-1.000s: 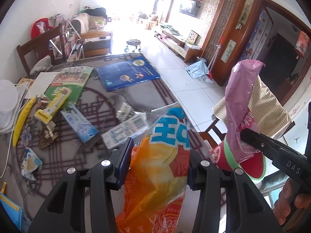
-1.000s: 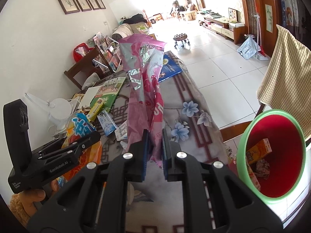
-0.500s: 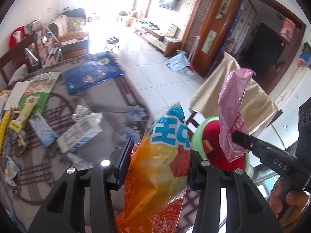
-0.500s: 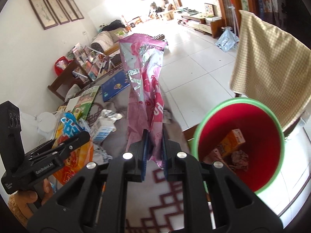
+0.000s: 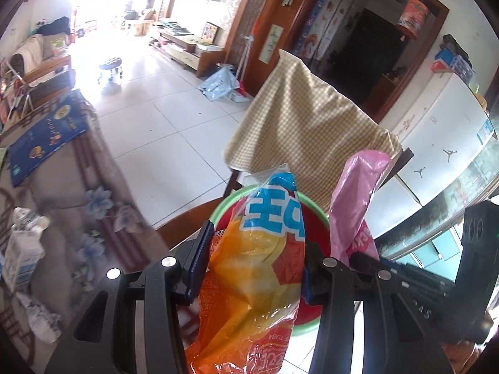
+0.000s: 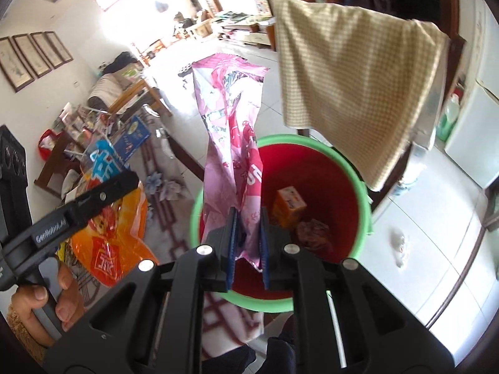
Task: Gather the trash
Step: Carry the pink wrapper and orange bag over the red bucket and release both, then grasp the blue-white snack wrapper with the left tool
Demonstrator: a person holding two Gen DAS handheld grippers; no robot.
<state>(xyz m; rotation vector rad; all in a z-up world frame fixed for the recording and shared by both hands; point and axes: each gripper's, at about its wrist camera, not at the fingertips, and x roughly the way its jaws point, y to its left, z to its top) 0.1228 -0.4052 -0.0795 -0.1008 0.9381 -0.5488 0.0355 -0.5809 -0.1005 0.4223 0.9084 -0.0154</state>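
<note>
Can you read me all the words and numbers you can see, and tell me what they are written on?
"GenRobot.AI" on the side of the left gripper.
"-1984" and "122", upside down, on the orange snack bag.
"AS", the rest hidden, on the right gripper.
Big blue characters near the orange bag's top: cannot make them out.
Print on the pink wrapper, orange box in the red bin, blue book: too small or blurred.

Bin (image 6: 358, 184) mouth open below; checked cloth (image 6: 352, 74) overhangs far rim.

Left gripper (image 5: 254, 265) and right gripper (image 6: 248, 243) angle downward, both clamped; a hand (image 6: 43, 302) at eight o'clock.
</note>
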